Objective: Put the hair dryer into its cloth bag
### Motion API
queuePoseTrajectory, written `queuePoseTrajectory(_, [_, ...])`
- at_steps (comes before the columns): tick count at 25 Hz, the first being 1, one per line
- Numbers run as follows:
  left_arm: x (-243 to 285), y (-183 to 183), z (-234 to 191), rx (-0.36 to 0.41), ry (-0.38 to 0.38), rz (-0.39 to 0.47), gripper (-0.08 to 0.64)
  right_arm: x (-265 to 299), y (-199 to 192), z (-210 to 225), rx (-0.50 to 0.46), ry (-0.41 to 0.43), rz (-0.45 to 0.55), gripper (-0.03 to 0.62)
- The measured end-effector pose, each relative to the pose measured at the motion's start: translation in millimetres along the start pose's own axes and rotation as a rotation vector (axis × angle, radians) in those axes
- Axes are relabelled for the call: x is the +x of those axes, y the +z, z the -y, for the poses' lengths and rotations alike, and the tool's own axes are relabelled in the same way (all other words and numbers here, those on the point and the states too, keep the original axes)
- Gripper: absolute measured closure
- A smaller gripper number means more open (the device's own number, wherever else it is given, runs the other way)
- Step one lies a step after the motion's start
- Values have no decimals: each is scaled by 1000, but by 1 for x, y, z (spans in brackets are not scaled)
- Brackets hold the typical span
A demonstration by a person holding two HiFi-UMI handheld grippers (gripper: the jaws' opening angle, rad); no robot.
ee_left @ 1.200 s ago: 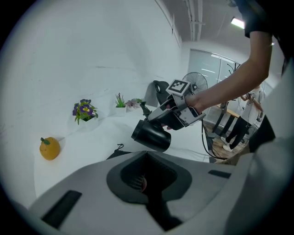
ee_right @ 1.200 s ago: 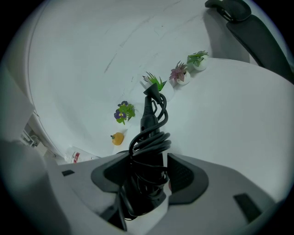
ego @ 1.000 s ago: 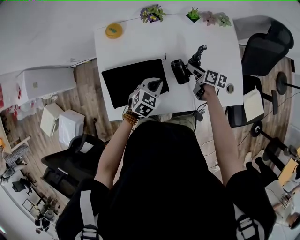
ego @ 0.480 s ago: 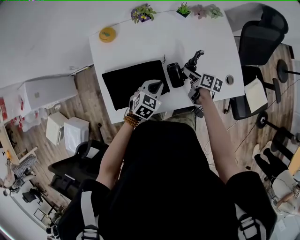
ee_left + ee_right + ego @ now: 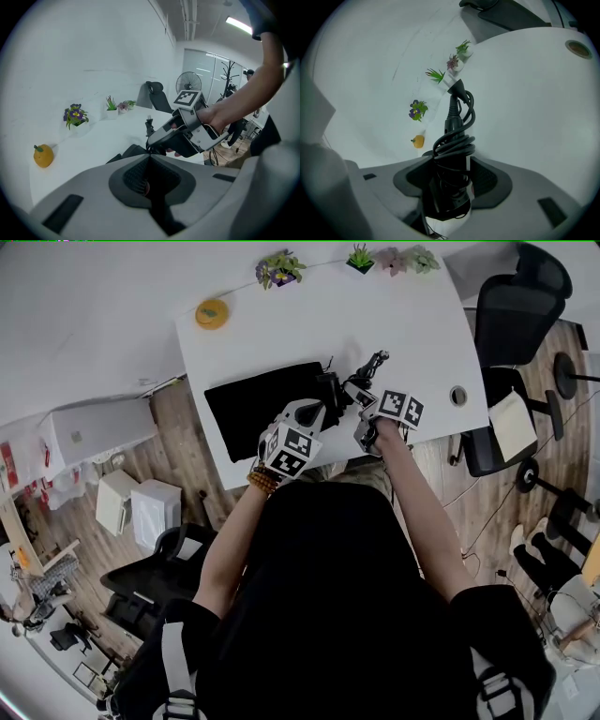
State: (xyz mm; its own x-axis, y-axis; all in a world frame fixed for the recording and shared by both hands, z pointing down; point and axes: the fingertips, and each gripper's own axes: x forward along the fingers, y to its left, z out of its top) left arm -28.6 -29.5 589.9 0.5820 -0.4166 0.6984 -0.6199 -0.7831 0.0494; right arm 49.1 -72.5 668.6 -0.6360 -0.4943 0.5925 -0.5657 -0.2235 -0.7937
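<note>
The black hair dryer point(image 5: 331, 390) hangs over the white table point(image 5: 422, 334) with its cord wound round the handle point(image 5: 454, 140). My right gripper point(image 5: 359, 397) is shut on that handle, the jaws standing wide round it point(image 5: 452, 176). The dryer's barrel end reaches the right edge of the flat black cloth bag point(image 5: 258, 404). At that same edge my left gripper point(image 5: 312, 415) is shut, and black cloth point(image 5: 125, 153) runs up into its closed jaws point(image 5: 149, 161). In the left gripper view the right gripper point(image 5: 187, 136) is close ahead.
An orange point(image 5: 211, 312) lies at the table's far left corner. Small potted plants point(image 5: 279, 266) stand along the far edge. A round cable hole point(image 5: 458, 396) is at the right of the table, and a black office chair point(image 5: 520, 306) stands beyond it.
My right gripper has carried the hair dryer left across the table, from well clear of the bag to its right edge. The left gripper has stayed at the bag.
</note>
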Motion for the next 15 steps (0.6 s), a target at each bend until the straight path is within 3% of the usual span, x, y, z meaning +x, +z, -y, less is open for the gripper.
queuePoseTrajectory(15, [-2,4,-11,-17,28,23,535,3,-14,4,51,-35,5,341])
